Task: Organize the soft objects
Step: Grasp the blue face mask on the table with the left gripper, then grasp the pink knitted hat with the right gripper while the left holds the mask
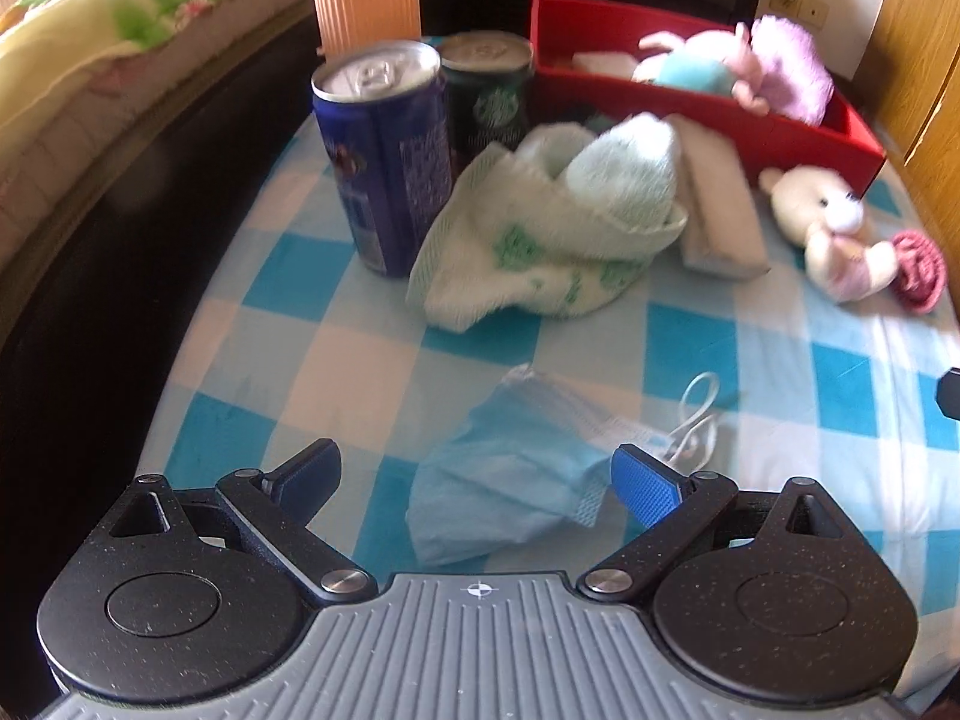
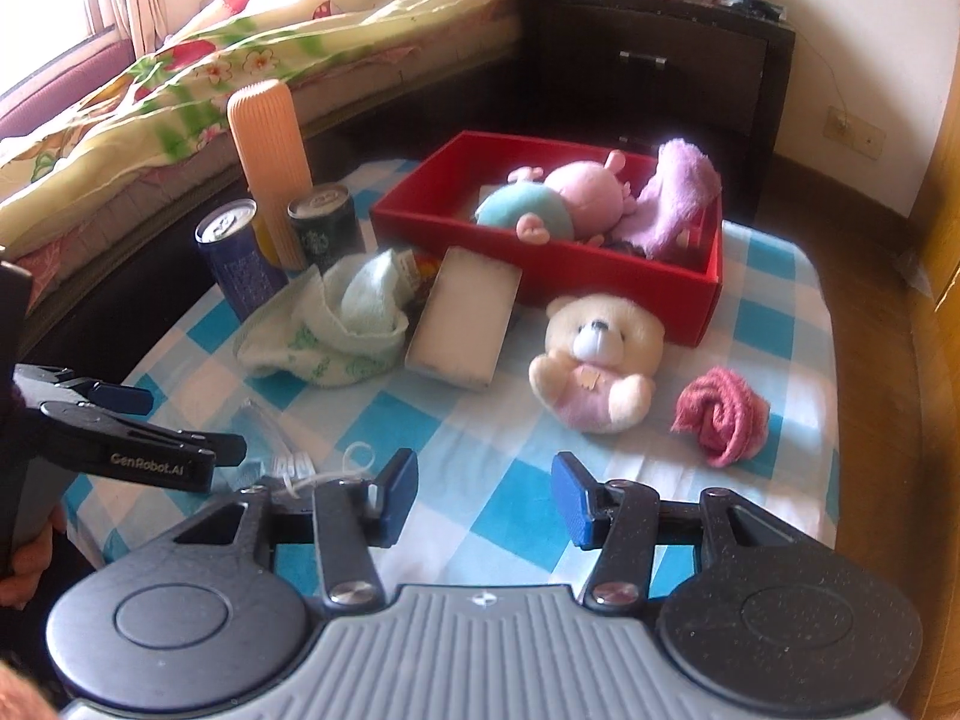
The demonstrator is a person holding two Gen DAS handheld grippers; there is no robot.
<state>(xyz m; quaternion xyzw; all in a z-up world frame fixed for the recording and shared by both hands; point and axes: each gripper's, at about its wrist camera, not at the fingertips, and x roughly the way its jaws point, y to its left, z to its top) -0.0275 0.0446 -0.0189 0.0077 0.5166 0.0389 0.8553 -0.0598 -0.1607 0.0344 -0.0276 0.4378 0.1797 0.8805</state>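
Left gripper (image 1: 474, 474) spread wide over face mask (image 1: 510, 492), holding nothing.
Mask lies crumpled by the table's (image 1: 780, 360) near edge: light, limp, thin; judged best pinched mid-fold. Right gripper (image 2: 485, 495) partly open, empty.

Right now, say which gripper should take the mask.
Left. The left gripper is open with the mask lying between its fingers; the right gripper is open over bare cloth, nearer the bear.
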